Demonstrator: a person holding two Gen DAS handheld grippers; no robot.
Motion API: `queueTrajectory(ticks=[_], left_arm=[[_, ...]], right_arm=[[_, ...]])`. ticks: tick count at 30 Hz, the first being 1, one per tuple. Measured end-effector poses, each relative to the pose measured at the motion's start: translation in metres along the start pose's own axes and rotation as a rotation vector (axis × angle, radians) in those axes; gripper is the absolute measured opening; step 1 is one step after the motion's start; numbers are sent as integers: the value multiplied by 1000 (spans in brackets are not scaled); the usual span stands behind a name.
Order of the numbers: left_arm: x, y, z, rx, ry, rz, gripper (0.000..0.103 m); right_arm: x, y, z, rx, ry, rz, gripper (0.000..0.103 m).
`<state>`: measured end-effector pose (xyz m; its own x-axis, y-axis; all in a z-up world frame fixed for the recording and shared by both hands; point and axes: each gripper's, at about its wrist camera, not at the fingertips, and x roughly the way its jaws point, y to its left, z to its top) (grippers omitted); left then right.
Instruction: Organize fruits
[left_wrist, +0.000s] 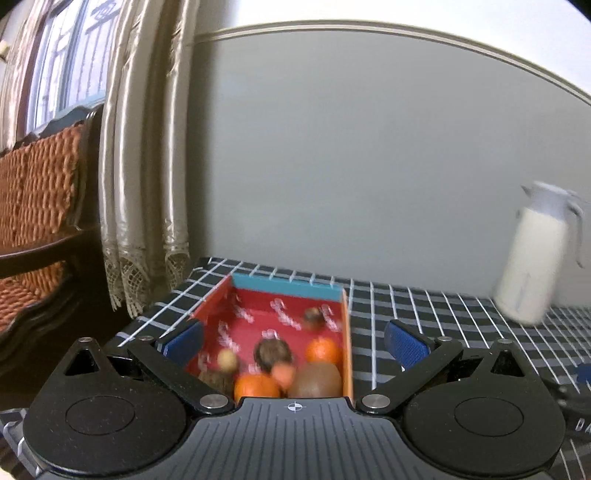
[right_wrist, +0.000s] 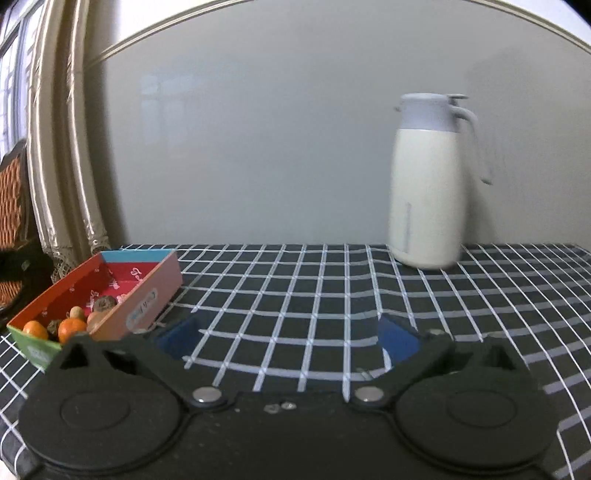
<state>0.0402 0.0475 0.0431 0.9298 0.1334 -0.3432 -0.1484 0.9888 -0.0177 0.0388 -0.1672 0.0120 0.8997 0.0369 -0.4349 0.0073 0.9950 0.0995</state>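
Both the left gripper (left_wrist: 293, 341) and right gripper (right_wrist: 290, 338) stand apart, empty. Fruits (left_wrist: 280, 365) in the box (left_wrist: 347, 332), at 12 o'clock from the left gripper: small, round, likely bruisable; grasp across the middle.

Looked like a lived-in home, a sitting or dining room. Ahead of the left fingers, satin curtains (left_wrist: 144, 166) with lace hems hung beside a window (left_wrist: 62, 62); further left stood a carved wooden seat (left_wrist: 40, 206) with a woven cane back. Beyond the right fingers, a cream thermos jug (right_wrist: 428, 181) on a table (right_wrist: 295, 288) under a black-and-white checked cloth. Behind it, a plain grey wall (right_wrist: 258, 129) with a moulded rail.
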Motion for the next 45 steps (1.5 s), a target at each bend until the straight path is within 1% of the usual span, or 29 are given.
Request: queueTrajectory(ticks=[2,4,6,7,9,11,16,18,21,23,25,29,36,40,45], left_arm=[[-22,-6,-13,51,-6,18,103],[-36,-5,-23,84,-7,42,103],[-46,-3,-29,108,9,44,103],[-50,-3,-33,120,10,50,103],[-57,-4,-38,143,3,53,103],[-62,-6,-43,154,-10,50,103],[-65,-7,-57,154,-60,26,103],[-60,-5,-66,143,-38,16,103],[-50,1,-69,114,9,32,103],[-51,7,-68,87,0,28,103],[-50,12,-68,61,8,22,103],[-50,16,-70,30,5,32,103],[-49,17,-72,37,12,40,103],[-49,16,-72,39,12,43,103],[-49,13,-72,48,9,38,103]], right_arm=[[-10,0,-9,22,26,-21,103],[-23,4,-20,15,23,-49,103],[-35,5,-31,-11,-3,-102,103],[-41,4,-34,-2,-29,-127,103],[-48,4,-34,10,-82,-138,103],[-47,7,-35,-10,-105,-150,103],[-34,23,-39,-105,-83,-175,103],[-32,27,-39,-135,-81,-176,103],[-33,29,-40,-170,-84,-170,103],[-35,31,-41,-188,-91,-169,103],[-35,32,-40,-196,-92,-169,103],[-35,32,-39,-180,-91,-161,103],[-36,34,-39,-174,-92,-130,103],[-36,30,-38,-147,-93,-115,103],[-36,29,-37,-136,-91,-115,103]])
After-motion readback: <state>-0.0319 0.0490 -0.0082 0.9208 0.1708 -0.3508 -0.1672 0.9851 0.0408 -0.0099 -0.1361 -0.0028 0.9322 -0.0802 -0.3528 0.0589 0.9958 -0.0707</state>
